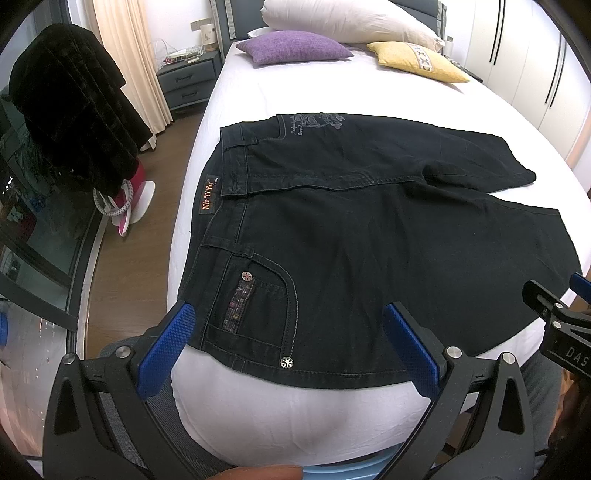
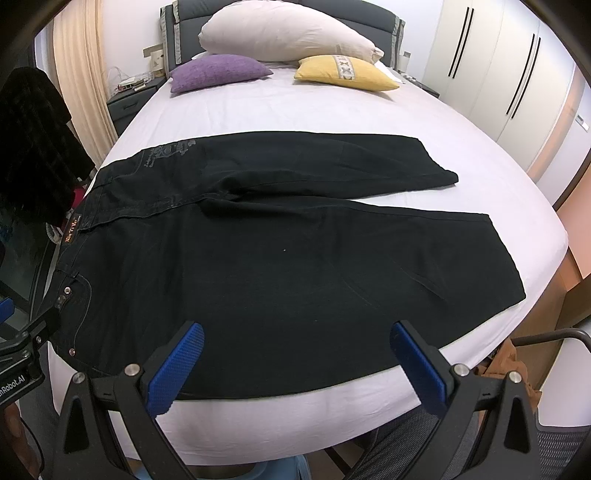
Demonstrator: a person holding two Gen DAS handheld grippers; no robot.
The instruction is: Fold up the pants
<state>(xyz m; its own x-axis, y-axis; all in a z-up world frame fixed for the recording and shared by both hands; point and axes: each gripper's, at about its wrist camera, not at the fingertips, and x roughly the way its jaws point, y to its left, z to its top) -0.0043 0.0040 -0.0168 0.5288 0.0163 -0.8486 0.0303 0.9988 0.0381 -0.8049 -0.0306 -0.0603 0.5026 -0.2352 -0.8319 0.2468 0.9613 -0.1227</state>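
Black jeans lie flat across the white bed, waistband to the left and both legs spread to the right; they also show in the right wrist view. My left gripper is open and empty, hovering over the near hip pocket at the bed's front edge. My right gripper is open and empty, hovering over the near leg's front edge. The right gripper's tip shows at the right of the left wrist view; the left gripper's body shows at the left of the right wrist view.
The bed has a white sheet. A purple cushion, a yellow cushion and a long white pillow lie at its head. A nightstand and a dark garment stand left. Wardrobe doors are right.
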